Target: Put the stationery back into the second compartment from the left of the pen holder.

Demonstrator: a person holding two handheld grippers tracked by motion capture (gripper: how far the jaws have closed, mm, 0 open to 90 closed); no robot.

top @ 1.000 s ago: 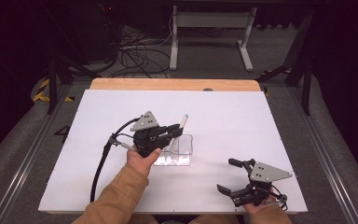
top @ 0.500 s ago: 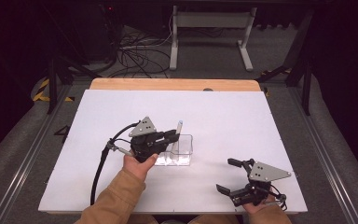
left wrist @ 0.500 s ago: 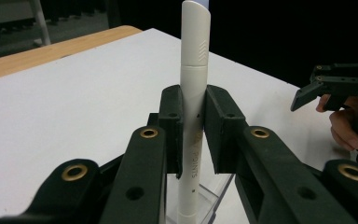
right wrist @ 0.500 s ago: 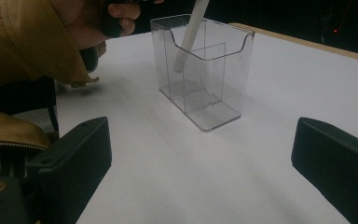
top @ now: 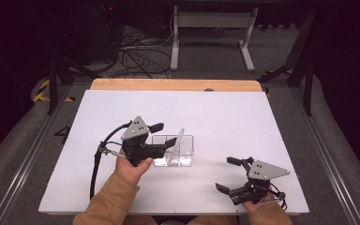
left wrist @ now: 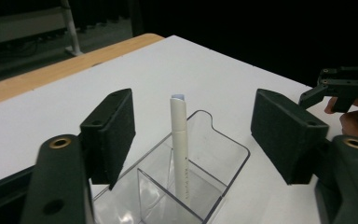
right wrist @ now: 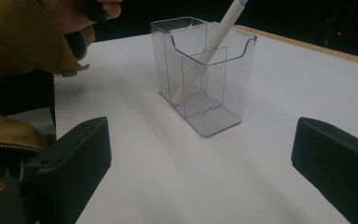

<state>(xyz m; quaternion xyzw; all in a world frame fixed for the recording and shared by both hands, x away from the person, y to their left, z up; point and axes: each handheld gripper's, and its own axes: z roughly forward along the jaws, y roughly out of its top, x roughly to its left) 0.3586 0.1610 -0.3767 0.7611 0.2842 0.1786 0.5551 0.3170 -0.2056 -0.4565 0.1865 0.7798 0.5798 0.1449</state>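
White pen (left wrist: 181,140), between open jaws, untouched

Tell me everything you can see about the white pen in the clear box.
The white pen is a slim, plain plastic-looking stick with a faint seam partway down and small grey print on its lower barrel. It stands tilted in one compartment of the clear box, lower end inside and top above the rim. The left gripper has just been opening its jaws; they stand either side of the pen, apart from it.
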